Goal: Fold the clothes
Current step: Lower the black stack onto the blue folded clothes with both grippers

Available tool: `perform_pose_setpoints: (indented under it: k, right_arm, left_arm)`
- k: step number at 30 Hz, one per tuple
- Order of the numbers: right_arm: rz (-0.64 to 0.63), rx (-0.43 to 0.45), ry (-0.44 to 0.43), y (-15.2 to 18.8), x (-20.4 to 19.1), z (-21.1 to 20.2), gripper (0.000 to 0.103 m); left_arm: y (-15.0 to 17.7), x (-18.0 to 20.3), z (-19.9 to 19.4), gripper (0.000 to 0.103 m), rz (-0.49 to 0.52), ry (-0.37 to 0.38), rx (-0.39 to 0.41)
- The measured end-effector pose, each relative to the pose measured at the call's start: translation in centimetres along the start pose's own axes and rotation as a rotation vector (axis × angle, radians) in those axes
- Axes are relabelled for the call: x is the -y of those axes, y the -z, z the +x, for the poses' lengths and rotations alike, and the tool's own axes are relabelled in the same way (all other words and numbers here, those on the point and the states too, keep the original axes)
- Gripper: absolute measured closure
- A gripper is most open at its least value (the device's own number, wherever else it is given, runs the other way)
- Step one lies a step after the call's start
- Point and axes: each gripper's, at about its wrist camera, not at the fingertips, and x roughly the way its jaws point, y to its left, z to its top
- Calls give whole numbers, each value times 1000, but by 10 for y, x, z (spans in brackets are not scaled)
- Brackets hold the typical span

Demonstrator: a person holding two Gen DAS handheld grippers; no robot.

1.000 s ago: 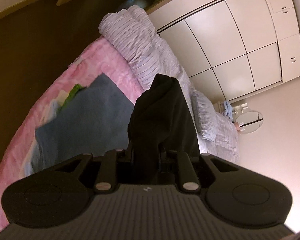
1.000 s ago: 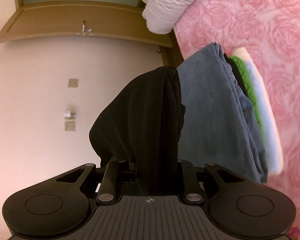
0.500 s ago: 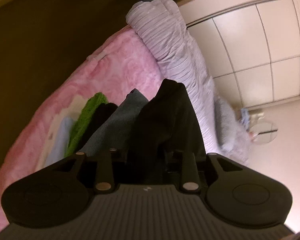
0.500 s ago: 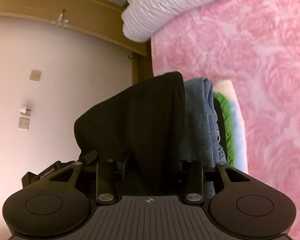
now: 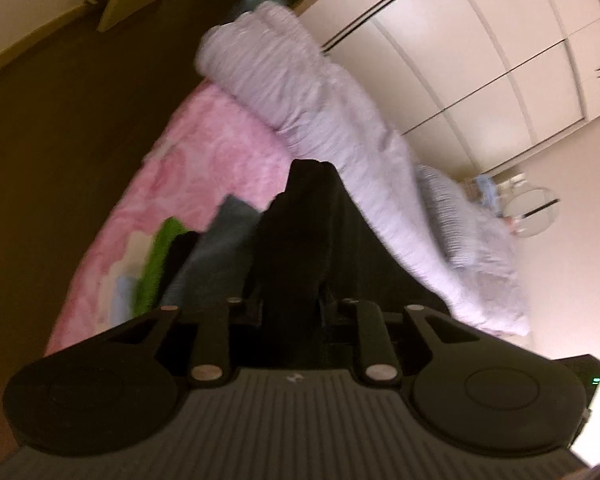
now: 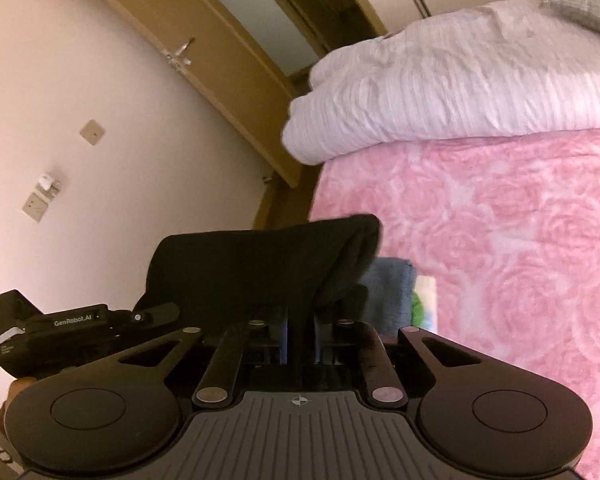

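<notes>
Right wrist view: both my grippers, right gripper [image 6: 300,332] and left gripper [image 5: 290,308], are closing, pinching the soft, limp black knit garment [image 6: 268,264] (light, slumping); hem edges between my jaws hold best.

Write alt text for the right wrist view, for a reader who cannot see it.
The right gripper has a black fabric garment bunched between its closing jaws, above a pink rose-patterned bedspread. Beyond the garment's edge lies a stack of folded clothes, a blue-grey piece uppermost. A rolled white ribbed duvet lies farther back; the left gripper shows at the left edge.
</notes>
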Motion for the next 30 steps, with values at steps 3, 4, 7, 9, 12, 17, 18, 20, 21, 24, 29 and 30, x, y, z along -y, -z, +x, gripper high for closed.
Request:
perform_pose_setpoints:
  k: [3, 4, 7, 9, 12, 17, 18, 20, 21, 24, 29, 30]
  right_arm:
    - [75, -68, 47, 6, 18, 23, 74]
    - [112, -81, 50, 7, 24, 28, 68]
    - [155, -51, 42, 2, 26, 13, 66]
    - [120, -11, 97, -5, 22, 1, 66]
    - [39, 73, 149, -17, 10, -11, 66]
    - [-108, 89, 167, -34, -8, 12, 66]
    - [-116, 75, 171, -36, -10, 21, 67]
    - [-145, 38, 180, -38, -12, 41, 68]
    - [-158, 17, 191, -37, -12, 50, 68]
    - [-177, -36, 205, -29, -6, 70, 68]
    - [-156, -61, 157, -15, 7, 82, 68]
    - [-170, -58, 151, -13, 8, 84, 68]
  left_arm:
    - [4, -6, 4, 78, -18, -45, -7]
    - [4, -4, -1, 77, -20, -51, 0]
    - [3, 6, -21, 77, 19, -107, 37]
    - [2, 15, -37, 78, 60, -156, 74]
    - [-7, 31, -56, 83, 131, -185, 136]
    - [-21, 75, -48, 88, 336, -175, 161]
    - [-23, 80, -38, 89, 368, -172, 149]
    - [-26, 83, -16, 90, 424, -164, 127]
    - [-27, 77, -4, 91, 417, -180, 110]
    - [-29, 55, 27, 100, 389, -220, 78]
    - [-22, 23, 35, 101, 324, -219, 99]
    - [-21, 15, 36, 101, 311, -212, 104]
